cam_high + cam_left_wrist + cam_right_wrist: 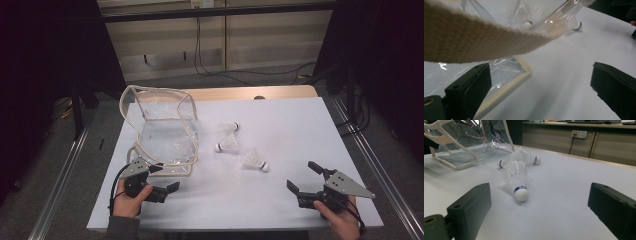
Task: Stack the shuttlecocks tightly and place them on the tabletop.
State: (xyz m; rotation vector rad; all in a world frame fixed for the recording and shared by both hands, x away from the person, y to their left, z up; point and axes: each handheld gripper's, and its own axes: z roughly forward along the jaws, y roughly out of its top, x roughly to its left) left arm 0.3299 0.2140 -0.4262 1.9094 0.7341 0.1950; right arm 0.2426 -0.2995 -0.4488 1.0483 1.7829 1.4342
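Observation:
A clear plastic bag (pixel 165 131) with cream trim stands open on the left of the white table (pixel 290 115). Three white shuttlecocks lie to its right: one (pixel 229 128) farthest, one (pixel 227 146) in the middle, one (pixel 255 161) nearest. My left gripper (pixel 165 177) is open at the bag's near corner. In the left gripper view the bag's cream strap (pixel 474 37) hangs just above the open gripper (pixel 540 85), and its trimmed base edge (pixel 509 82) lies by the left jaw. My right gripper (pixel 303 176) is open, and in its own view it (pixel 539 207) faces the nearest shuttlecock (pixel 517 180), apart from it.
Metal rails (pixel 370 155) run along both sides of the table. A wooden strip (pixel 250 92) borders its far edge. Cables (pixel 240 72) lie on the floor behind, below a wall socket (pixel 202 4). The other two shuttlecocks (pixel 527 158) lie beside the bag (pixel 461 147).

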